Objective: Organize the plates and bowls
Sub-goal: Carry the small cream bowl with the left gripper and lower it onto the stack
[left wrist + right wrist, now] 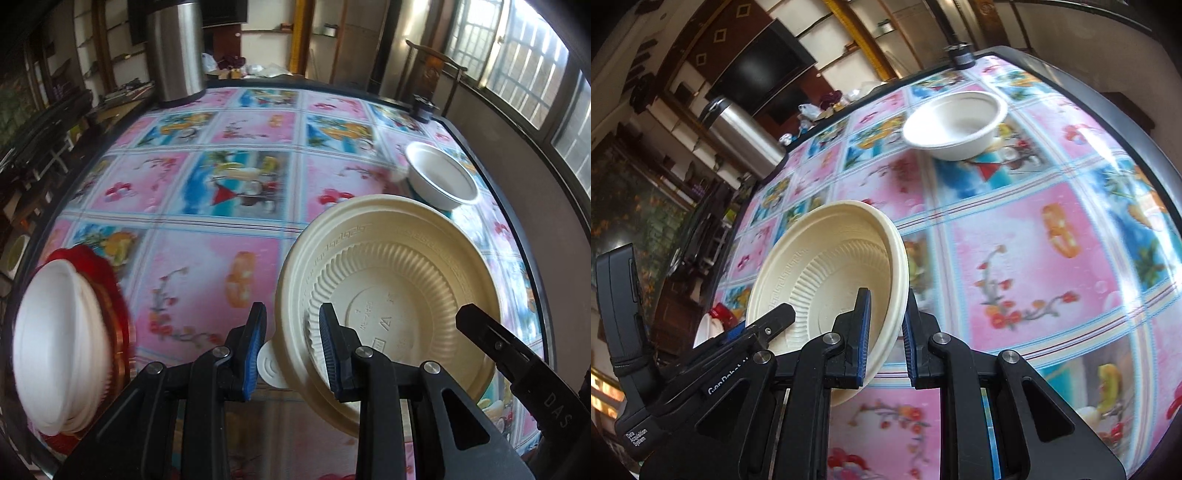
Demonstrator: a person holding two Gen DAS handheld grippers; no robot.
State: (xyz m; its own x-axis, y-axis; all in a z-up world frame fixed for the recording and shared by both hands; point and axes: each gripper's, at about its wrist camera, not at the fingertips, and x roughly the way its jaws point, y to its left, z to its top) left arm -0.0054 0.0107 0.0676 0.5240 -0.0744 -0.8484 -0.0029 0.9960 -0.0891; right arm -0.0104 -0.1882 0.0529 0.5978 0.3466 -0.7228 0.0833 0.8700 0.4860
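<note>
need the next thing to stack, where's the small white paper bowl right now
The small white paper bowl stands alone on the floral tablecloth toward the table's far right in the left wrist view, beyond the lifted cream ribbed plastic plate, near the small black object at the corner.

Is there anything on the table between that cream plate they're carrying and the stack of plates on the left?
Nothing visible: only bare tablecloth lies between the cream plate and the stack of plates. The white bowl sits off on the other side.

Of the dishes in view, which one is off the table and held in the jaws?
The cream ribbed plate, tilted with both grippers clamped on its rim. The white bowl sits alone on the tablecloth, and the white plates rest stacked on red ones.
</note>
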